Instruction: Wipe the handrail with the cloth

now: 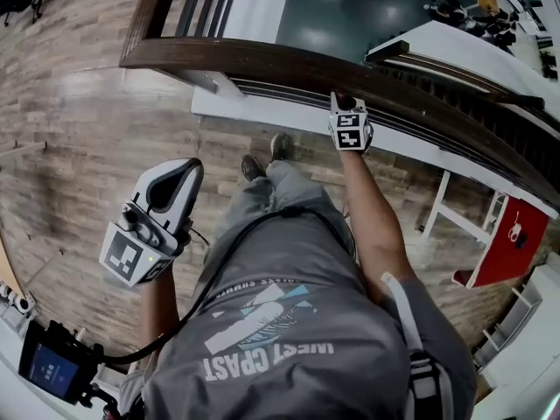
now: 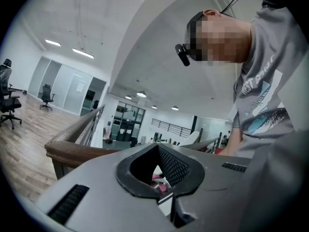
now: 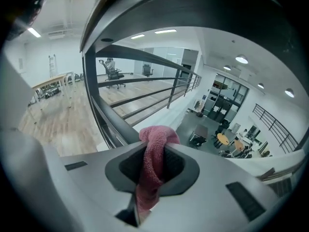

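Handrail point(image 1: 262, 59): the dark wooden rail is running from its corner at upper left down across to the right edge of the head view. You are working at about the middle of that long run, on its near edge.

Right gripper point(image 1: 346, 105): you are reaching it up to the rail's near edge with its jaws clamped on the pink terry cloth point(image 3: 153, 158). The cloth is passing through the jaws as a narrow rope, with a small bunch poking out past the tips. In the right gripper view the rail is looming just above that bunch. Whether the cloth is touching the wood cannot be told.

Left gripper point(image 1: 185, 175): you are holding it low beside your left hip, well apart from the rail, with its jaws together and nothing clearly in them.

Hazards:
- So little cloth is standing proud of the tips that the hard jaws are likely to be rubbing the wood, scuffing it rather than wiping.
- The bunch is covering only a thin strip, so passes are likely to be leaving the far edge of the rail untouched.
- If the cloth is snagging or the clamp is loosening, it is likely to drop past the railing bars point(image 3: 145, 98) to the lower floor point(image 1: 350, 7) beyond the rail.
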